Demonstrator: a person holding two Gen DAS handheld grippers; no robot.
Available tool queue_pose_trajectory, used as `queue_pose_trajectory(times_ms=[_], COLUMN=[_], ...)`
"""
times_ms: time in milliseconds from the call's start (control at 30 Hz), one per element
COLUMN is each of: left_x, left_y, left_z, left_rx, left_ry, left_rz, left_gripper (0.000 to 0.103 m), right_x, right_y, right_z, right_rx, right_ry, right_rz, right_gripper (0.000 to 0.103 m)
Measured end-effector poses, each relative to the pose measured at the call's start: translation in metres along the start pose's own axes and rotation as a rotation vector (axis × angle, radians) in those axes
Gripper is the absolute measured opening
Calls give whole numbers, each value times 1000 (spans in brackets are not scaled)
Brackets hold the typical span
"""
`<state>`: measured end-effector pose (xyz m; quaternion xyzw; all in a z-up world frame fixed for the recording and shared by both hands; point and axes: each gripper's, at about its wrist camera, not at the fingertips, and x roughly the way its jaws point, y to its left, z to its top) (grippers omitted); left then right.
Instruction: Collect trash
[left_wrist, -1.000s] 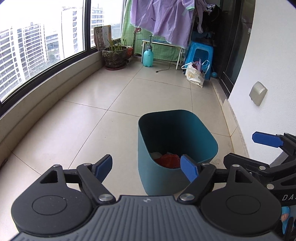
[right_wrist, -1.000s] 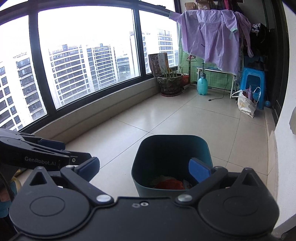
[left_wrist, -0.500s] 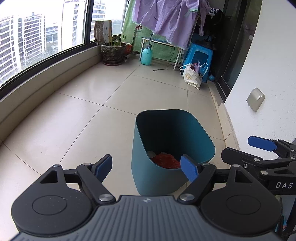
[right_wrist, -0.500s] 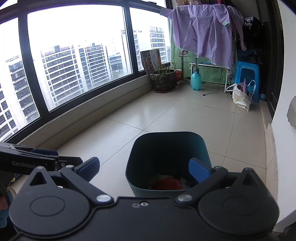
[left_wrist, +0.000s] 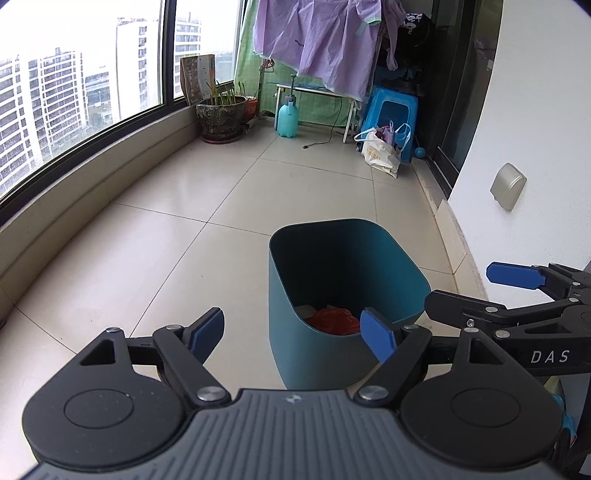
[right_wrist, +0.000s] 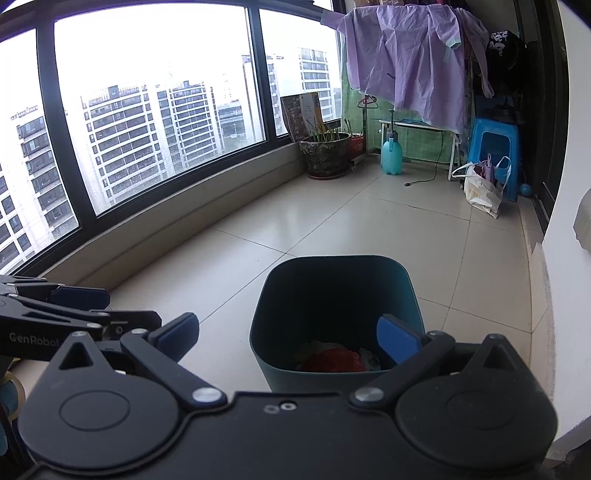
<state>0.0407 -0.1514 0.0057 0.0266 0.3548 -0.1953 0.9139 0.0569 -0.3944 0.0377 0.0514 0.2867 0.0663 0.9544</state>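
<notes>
Both jaws released, empty; w/ left gripper (left_wrist: 293, 332) & right gripper (right_wrist: 288, 334) we'd scan floor (left_wrist: 177, 240) beyond the bin (left_wrist: 317, 354) for leftover trash.

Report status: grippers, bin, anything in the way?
Both hand-held grippers open, empty: left, right. Teal bin upright, red trash inside. Nothing blocking the bin.

Right in front of me the teal bin (left_wrist: 317, 354) stands upright on the tiled floor (left_wrist: 177, 251), open-topped, with crumpled red trash (left_wrist: 334, 321) and pale scraps (right_wrist: 371, 360) lying at its bottom.
</notes>
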Motion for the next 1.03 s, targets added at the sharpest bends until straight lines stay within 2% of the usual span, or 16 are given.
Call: queue_pose_trajectory(times_ms=[433, 700, 867, 1033], left_x=[-2, -5, -7, -5], left_y=[-5, -1, -3, -2], left_z=[-4, -4, -4, -3], left_rx=[9, 5, 12, 9], left_ry=[-16, -17, -36, -13], left_rz=[8, -13, 3, -15], left_gripper=[81, 81, 81, 81], right_x=[0, 0, -1, -1], right_y=[-1, -1, -2, -1], right_z=[-1, -2, -2, -3], right_rx=[8, 15, 15, 8], right_ry=[7, 7, 8, 6], right_rz=[-9, -10, -6, -10], right_gripper=[103, 103, 103, 103])
